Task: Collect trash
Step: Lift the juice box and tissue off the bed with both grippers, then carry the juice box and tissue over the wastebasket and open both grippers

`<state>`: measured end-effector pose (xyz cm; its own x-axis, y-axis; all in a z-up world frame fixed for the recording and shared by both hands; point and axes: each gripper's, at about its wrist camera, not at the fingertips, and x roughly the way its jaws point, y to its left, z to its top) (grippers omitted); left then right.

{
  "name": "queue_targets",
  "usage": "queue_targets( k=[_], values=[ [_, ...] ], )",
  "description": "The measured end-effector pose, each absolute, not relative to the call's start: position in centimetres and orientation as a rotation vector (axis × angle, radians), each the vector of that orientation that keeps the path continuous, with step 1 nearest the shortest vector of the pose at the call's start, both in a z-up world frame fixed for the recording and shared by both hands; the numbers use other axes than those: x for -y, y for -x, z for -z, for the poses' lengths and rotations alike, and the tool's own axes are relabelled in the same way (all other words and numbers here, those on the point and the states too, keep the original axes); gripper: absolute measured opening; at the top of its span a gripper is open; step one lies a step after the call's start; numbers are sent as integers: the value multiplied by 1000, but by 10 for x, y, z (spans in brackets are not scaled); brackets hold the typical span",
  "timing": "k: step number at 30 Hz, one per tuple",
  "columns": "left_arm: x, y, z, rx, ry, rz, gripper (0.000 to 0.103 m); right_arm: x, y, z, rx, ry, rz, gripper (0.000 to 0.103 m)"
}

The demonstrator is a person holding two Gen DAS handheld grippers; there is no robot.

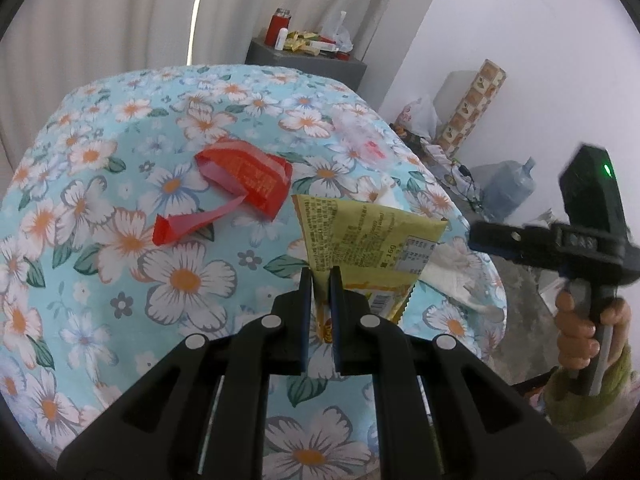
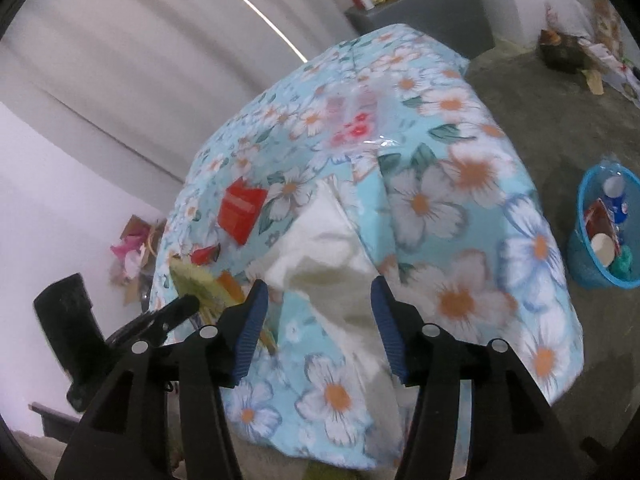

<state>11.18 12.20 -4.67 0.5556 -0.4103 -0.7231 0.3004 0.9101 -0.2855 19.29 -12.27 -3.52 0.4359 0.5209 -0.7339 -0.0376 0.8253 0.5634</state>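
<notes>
My left gripper (image 1: pixel 321 280) is shut on a yellow snack wrapper (image 1: pixel 360 240) and holds it just above the flowered tablecloth (image 1: pixel 180 280). A torn red wrapper (image 1: pixel 248 180) lies on the cloth to the left; it also shows in the right wrist view (image 2: pixel 240 210). A white crumpled tissue (image 2: pixel 324 248) lies near the table's edge. My right gripper (image 2: pixel 318 304) is open, with the tissue between and just beyond its jaws. The right gripper also shows at the right of the left wrist view (image 1: pixel 480 236). A clear plastic wrapper (image 2: pixel 360 120) lies farther back on the cloth.
A blue trash basket (image 2: pixel 596 276) with several discarded items stands on the concrete floor to the right of the table. A grey cabinet (image 1: pixel 304 64) with a red flask and clutter stands behind the table. A water jug (image 1: pixel 508 188) and bags sit by the wall.
</notes>
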Motion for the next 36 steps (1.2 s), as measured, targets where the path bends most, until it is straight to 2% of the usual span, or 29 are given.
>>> queue_targets(
  k=[8, 10, 18, 36],
  values=[
    [-111, -115, 41, -867, 83, 403, 7, 93, -203, 55, -1178, -284, -348, 52],
    [-109, -117, 41, -869, 84, 399, 7, 92, -201, 60, -1191, -264, -343, 49],
    [-101, -122, 36, -862, 64, 395, 7, 112, -195, 61, -1175, -343, -316, 11],
    [-83, -119, 22, -822, 21, 390, 7, 169, -163, 25, -1016, -586, -320, 7]
  ],
)
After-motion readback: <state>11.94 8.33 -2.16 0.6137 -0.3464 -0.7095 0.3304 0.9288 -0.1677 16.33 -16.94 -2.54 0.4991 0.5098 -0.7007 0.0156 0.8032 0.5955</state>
